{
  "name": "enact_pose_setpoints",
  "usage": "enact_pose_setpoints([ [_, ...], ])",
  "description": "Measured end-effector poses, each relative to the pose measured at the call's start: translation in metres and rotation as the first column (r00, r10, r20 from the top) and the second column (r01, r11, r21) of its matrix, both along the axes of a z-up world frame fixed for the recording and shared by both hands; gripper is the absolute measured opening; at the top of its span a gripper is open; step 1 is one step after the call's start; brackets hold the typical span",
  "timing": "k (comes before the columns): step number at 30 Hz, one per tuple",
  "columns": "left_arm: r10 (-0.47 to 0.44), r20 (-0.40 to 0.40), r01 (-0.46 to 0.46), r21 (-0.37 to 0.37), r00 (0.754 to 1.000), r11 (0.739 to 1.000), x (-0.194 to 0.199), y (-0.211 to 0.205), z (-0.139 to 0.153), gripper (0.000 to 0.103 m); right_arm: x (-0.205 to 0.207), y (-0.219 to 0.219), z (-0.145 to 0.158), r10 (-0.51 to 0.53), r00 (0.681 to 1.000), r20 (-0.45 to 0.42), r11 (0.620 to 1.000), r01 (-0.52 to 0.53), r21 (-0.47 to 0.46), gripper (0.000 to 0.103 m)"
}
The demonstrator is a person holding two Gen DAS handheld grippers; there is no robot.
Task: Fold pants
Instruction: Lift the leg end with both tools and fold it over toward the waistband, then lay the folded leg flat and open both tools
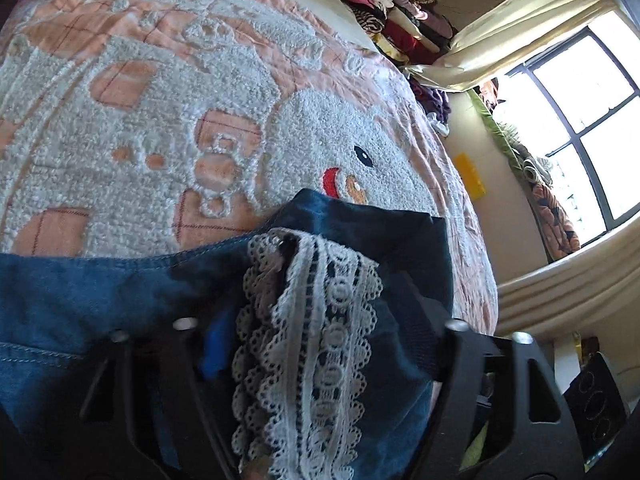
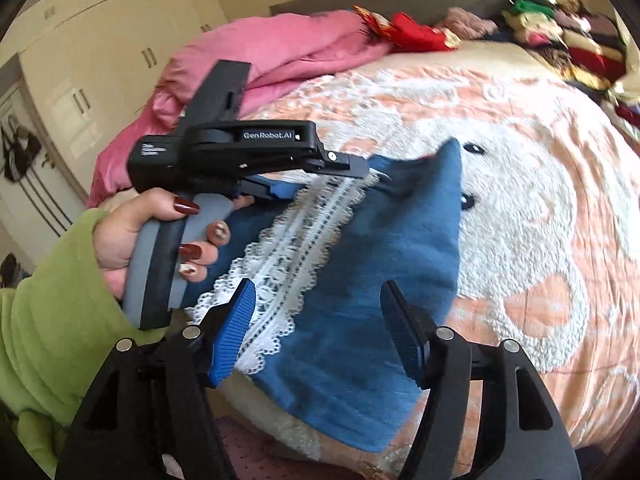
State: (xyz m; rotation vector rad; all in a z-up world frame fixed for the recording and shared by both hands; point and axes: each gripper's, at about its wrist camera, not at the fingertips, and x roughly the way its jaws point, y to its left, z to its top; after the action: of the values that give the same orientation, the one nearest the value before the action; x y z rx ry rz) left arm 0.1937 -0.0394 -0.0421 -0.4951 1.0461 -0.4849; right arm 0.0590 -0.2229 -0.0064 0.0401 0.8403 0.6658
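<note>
- On the bed's peach-and-white bedspread (image 2: 520, 208) lie the blue denim pants (image 2: 360, 280), a white lace trim (image 2: 296, 240) running along them.
- Left tongs (image 2: 360, 174) are pinched on the pants at the lace, fabric lifted into a peak.
- Right tongs (image 2: 320, 328) hover spread over the denim, blue fingertips (image 2: 236, 332) apart, touching nothing.
- A pink quilt (image 2: 260, 68) sits near the headboard.
</note>
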Motion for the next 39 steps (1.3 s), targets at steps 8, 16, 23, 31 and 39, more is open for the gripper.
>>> enact_pose_setpoints([
  [8,0.021,0.126,-0.020,-0.009,0.992,1.000,-0.025,0.012,0.035,0.009,0.007,0.007,0.000,-0.002,1.000,-0.002,1.000,0.002,-0.010,0.064],
  [16,0.075,0.112,-0.082,0.065,0.991,0.994,-0.015,0.031,0.019,0.018,0.029,0.024,-0.009,-0.006,1.000,-0.002,0.998,0.006,-0.070,0.064],
  [23,0.090,0.115,-0.100,0.077,0.989,0.992,-0.023,0.040,0.017,0.060,0.014,0.009,-0.010,-0.010,1.000,0.015,0.996,0.012,-0.087,0.064],
  [31,0.029,0.220,-0.090,0.272,0.975,0.958,-0.089,0.043,0.046,0.019,-0.007,-0.001,-0.008,0.035,0.998,0.051,0.991,-0.028,-0.128,0.056],
  [39,-0.148,0.154,0.081,0.372,0.977,0.925,-0.134,-0.005,0.016,0.016,-0.012,0.011,-0.027,0.088,0.996,0.008,0.979,-0.085,-0.184,0.054],
])
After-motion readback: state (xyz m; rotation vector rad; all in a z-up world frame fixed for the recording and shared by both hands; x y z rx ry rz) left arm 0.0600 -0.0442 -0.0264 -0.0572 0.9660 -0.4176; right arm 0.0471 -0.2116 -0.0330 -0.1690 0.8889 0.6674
